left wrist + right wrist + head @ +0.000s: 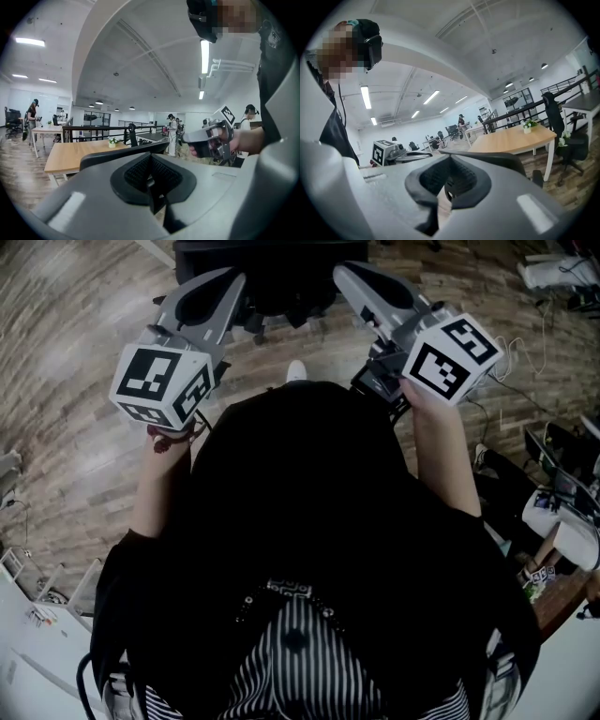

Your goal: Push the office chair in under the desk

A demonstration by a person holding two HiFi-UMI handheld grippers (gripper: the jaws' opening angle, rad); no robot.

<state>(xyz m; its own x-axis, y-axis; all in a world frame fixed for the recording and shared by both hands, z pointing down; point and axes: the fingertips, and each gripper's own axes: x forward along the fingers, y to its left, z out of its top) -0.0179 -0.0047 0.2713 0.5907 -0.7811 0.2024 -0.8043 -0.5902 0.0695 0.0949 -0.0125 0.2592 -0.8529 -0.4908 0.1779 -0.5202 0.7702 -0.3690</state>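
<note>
In the head view the black chair point(272, 273) sits at the top centre of the frame, on the wood floor point(84, 352). Its wheeled base shows just below it, above the person's white shoe point(296, 371).

The left gripper point(234, 282) reaches up from the upper left and the right gripper point(342, 273) from the upper right. Their tips lie over the two sides of the chair back. Whether they press on it cannot be told from here.

In the left gripper view the jaws are clenched together with nothing between them. The dark top edge of the chair back runs across the middle of the frame, just beyond them. The wooden desk point(70, 157) lies past it at centre left, with a small flower pot point(111, 142) on top. The other gripper shows at centre right, held in a hand.

The right gripper view gives the same reading - jaws closed tight and empty, with the chair back's edge just ahead. There the desk stands beyond the chair at centre right. Other people stand at desks far back in the room.
</note>
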